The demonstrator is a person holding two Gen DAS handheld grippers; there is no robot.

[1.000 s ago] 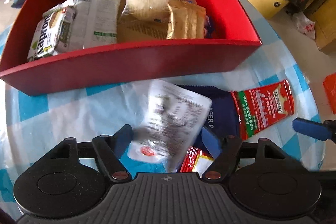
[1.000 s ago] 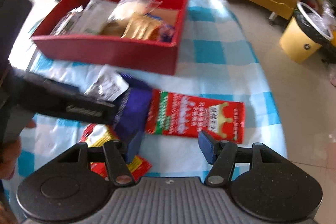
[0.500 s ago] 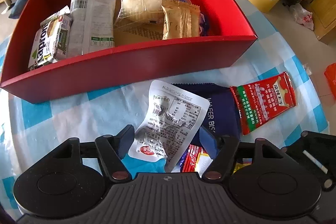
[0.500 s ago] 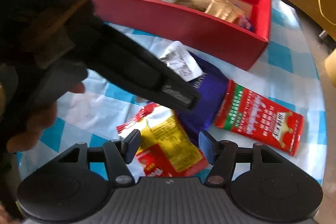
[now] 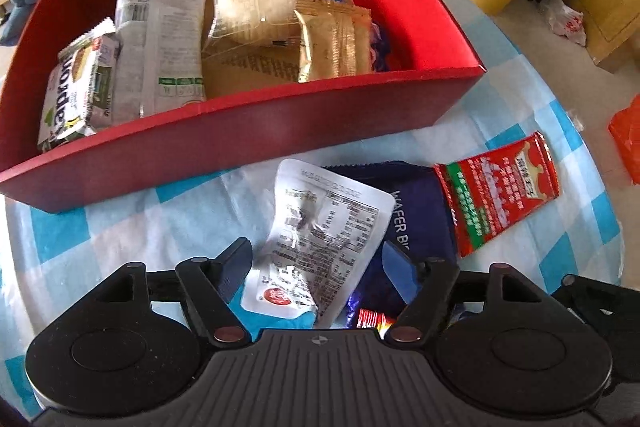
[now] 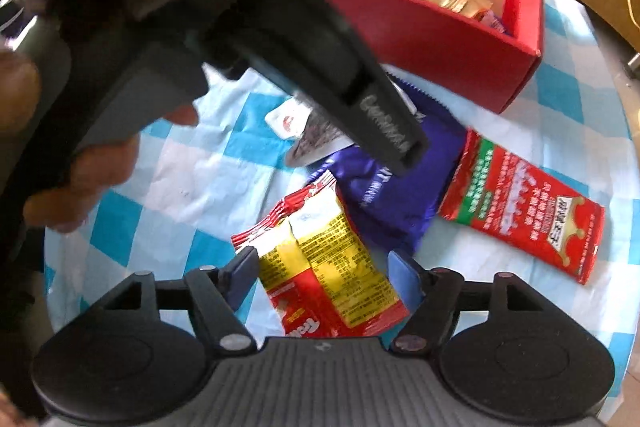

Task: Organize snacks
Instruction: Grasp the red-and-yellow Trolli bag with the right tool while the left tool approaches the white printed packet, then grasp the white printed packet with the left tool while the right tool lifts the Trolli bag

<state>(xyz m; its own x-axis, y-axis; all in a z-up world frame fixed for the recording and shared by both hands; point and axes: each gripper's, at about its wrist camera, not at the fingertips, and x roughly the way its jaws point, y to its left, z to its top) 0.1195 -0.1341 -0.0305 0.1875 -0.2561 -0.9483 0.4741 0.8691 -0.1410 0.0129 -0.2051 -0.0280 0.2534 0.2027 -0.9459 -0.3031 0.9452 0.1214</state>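
Hovering your left tongs half-wide around the white packet, you aren't pinching it yet. Your right tongs just widened around the yellow packet. Both packets lie just before the red box, ready for lifting in.

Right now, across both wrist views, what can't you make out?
- Left wrist: red-and-yellow packet nearly all hidden behind the white pouch and the camera housing.
- Left wrist: purple wafer pack name cut off by the right finger.
- Right wrist: white pouch mostly blocked by the left tongs.
- Both: red box floor buried under snacks; lower layers unseen.
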